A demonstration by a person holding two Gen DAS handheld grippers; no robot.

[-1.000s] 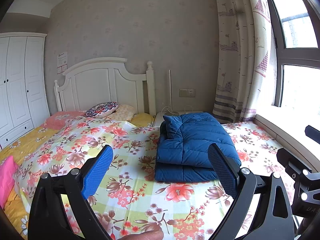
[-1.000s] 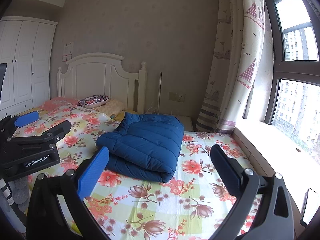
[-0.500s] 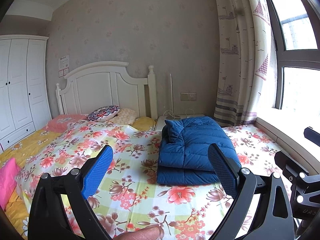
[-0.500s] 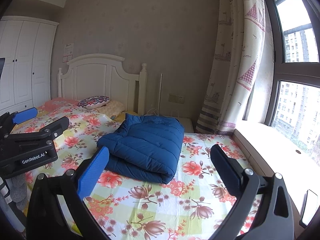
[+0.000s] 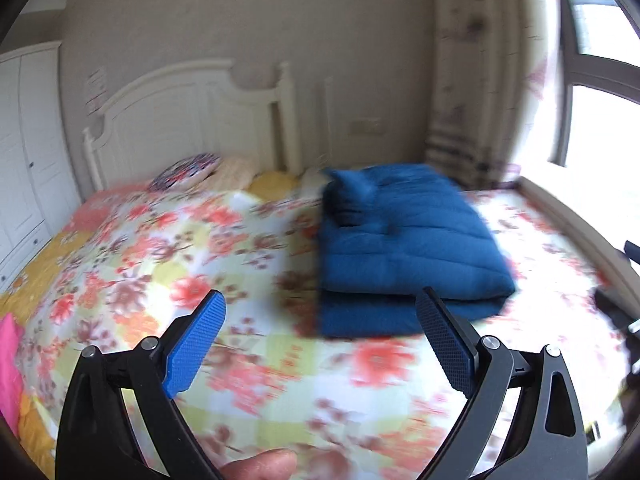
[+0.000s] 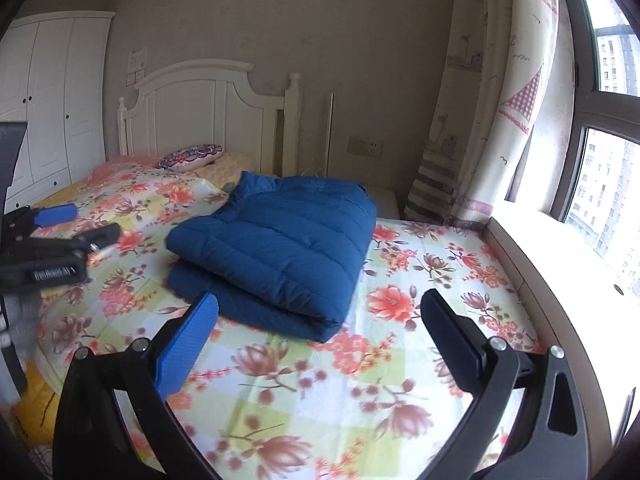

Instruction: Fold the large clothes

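- The blue padded jacket (image 6: 276,248) lies folded into a thick, layered rectangle on the floral bedspread (image 6: 400,360), toward the side of the bed nearest the window (image 6: 600,184).
- Seen from the left wrist, the jacket (image 5: 404,240) shows its stacked fold edges along the near side and a bunched collar or hood at the end facing the headboard (image 5: 192,120); this view is motion-blurred, so finer detail is unclear.
- The left tool (image 5: 320,344) hovers above the bedspread short of the jacket, its blue-padded fingers (image 5: 196,344) spread wide apart with nothing between them.
- A fingertip (image 5: 260,466) of the person shows at the bottom edge of the left wrist view, below the left tool.
- The right tool (image 6: 320,344) is likewise held over the bedspread near the jacket's closest corner, jaws spread wide and empty.
- In the right wrist view, the left tool (image 6: 56,240) appears to the left of the jacket, clear of the fabric.
- Beyond the jacket, a patterned pillow (image 6: 190,156) rests against the white headboard, and a curtain (image 6: 488,120) hangs beside the window.
- A white wardrobe (image 6: 52,92) stands on the far side of the bed from the jacket.
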